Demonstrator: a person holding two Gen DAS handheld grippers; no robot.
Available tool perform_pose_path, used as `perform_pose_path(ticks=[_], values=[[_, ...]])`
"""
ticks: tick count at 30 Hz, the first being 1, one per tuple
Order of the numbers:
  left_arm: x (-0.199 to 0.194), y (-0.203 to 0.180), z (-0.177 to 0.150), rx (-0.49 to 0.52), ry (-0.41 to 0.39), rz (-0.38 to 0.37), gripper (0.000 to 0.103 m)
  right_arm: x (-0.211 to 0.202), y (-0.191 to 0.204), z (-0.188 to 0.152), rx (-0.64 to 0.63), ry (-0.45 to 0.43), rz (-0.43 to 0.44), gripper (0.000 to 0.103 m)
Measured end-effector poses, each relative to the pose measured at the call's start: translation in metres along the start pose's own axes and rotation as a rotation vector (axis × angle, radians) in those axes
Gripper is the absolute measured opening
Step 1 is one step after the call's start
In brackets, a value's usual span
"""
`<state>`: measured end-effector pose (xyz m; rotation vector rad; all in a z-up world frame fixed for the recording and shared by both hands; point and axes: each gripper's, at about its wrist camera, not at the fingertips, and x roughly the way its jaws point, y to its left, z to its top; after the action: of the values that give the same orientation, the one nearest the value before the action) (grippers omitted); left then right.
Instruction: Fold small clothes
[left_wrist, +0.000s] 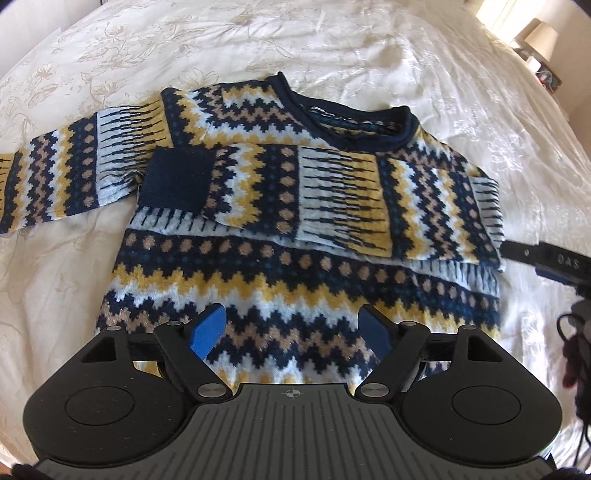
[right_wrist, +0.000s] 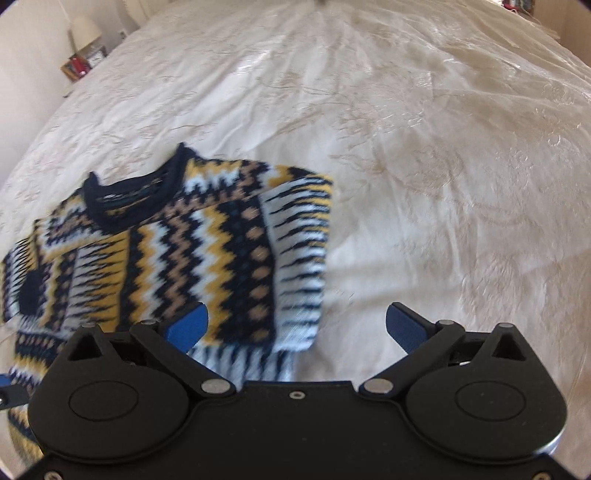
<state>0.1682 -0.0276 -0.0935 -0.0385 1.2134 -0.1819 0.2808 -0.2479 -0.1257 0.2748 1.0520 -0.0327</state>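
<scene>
A small knitted sweater (left_wrist: 295, 266) in navy, yellow, white and tan zigzags lies flat on the bed, collar (left_wrist: 354, 114) at the far side. Its right sleeve (left_wrist: 295, 192) is folded across the chest, with the navy cuff (left_wrist: 177, 184) at the left. Its left sleeve (left_wrist: 70, 166) lies stretched out to the left. My left gripper (left_wrist: 293, 330) is open and empty above the lower body of the sweater. My right gripper (right_wrist: 295, 325) is open and empty over the sweater's right edge (right_wrist: 299, 266); it also shows at the right edge of the left wrist view (left_wrist: 546, 258).
The cream embroidered bedspread (right_wrist: 424, 166) covers the whole bed around the sweater. A bedside table with a lamp (right_wrist: 85, 29) and small items stands beyond the far left corner; it also shows in the left wrist view (left_wrist: 541, 40).
</scene>
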Motion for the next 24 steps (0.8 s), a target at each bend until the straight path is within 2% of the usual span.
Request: perform_pose_path(ticks=[7, 15, 24], values=[[-0.008, -0.009, -0.017, 0.011, -0.005, 0.005, 0.078, -0.020, 0.020, -0.024, 0.002, 0.022, 0.100, 0.102], [-0.018, -0.011, -0.037, -0.010, -0.017, 0.023, 0.078, -0.043, 0.038, -0.054, -0.040, 0.033, 0.142, 0.102], [-0.034, -0.007, -0.056, -0.060, -0.046, 0.043, 0.078, -0.065, 0.063, -0.080, -0.148, 0.033, 0.196, 0.102]])
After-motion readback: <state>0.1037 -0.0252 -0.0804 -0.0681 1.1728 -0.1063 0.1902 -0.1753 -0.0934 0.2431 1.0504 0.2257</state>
